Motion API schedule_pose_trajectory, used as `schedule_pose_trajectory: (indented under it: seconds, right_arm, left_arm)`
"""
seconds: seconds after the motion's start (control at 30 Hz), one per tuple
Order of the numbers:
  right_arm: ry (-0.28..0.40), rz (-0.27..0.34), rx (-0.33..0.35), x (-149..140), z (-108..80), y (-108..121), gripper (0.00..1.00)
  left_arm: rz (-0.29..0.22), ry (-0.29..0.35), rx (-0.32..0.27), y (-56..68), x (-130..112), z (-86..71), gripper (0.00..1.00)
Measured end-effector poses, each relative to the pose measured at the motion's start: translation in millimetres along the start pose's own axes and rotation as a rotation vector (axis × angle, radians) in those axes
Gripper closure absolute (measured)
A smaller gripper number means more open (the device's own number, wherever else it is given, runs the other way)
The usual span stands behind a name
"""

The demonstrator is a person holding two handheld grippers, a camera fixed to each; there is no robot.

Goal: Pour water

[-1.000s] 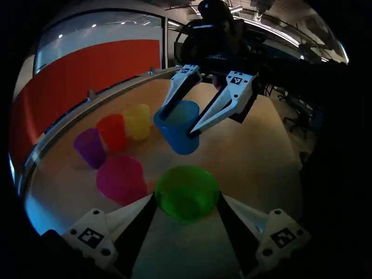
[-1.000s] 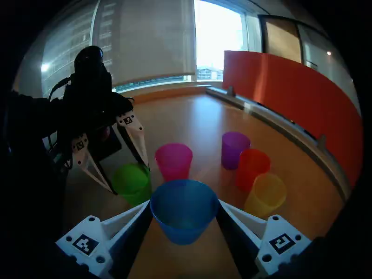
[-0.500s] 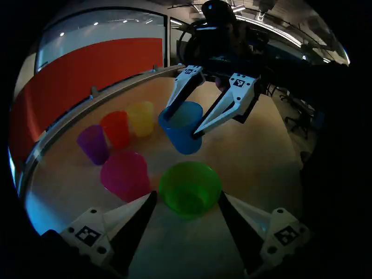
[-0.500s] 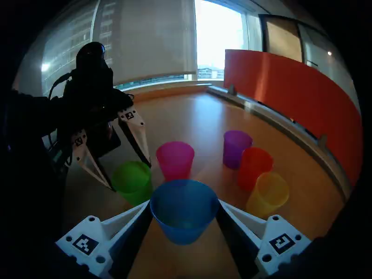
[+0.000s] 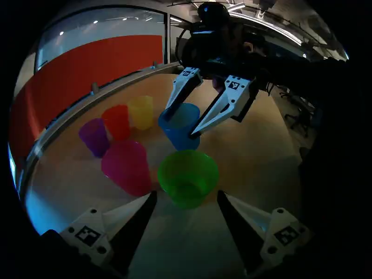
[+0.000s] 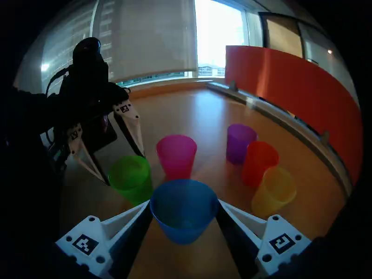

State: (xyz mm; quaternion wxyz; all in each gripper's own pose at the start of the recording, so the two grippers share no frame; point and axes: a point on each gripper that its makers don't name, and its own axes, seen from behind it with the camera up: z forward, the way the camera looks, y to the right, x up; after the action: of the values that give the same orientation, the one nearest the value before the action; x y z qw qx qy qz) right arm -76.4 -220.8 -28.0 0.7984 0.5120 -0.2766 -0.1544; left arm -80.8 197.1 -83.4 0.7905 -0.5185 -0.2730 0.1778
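Note:
A green cup (image 5: 188, 176) stands on the wooden table (image 5: 251, 153), just ahead of my left gripper (image 5: 186, 193). The left gripper's fingertips flank the cup's lower part with thin gaps, so it is open. From across the table, in the right gripper view, the same green cup (image 6: 131, 179) sits between the left gripper's (image 6: 124, 169) fingers. My right gripper (image 6: 184, 204) is shut on a blue cup (image 6: 184, 216) at its rim. It holds this blue cup (image 5: 179, 137) just behind the green one. Whether the blue cup has water inside is unclear.
A magenta cup (image 5: 124, 167) stands close to the left of the green cup. Purple (image 5: 94, 136), orange-red (image 5: 116, 122) and yellow (image 5: 141, 111) cups line up behind it. A red partition (image 5: 88, 65) runs along that table edge. A person in dark clothes (image 5: 218, 37) holds the grippers.
The green cup has slipped forward out of the left fingers' hold and now shows gaps beside it. The right gripper has brought the blue cup slightly nearer the green one.

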Motion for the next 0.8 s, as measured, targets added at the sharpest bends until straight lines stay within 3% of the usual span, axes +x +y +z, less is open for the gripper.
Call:
schedule_pose_trajectory:
  seconds: [0.8]
  right_arm:
    - [-0.012, 0.011, -0.014, -15.3, 2.5, 1.7, 0.07]
  left_arm:
    - [-0.017, -0.004, 0.024, -2.9, -6.9, -8.9, 0.04]
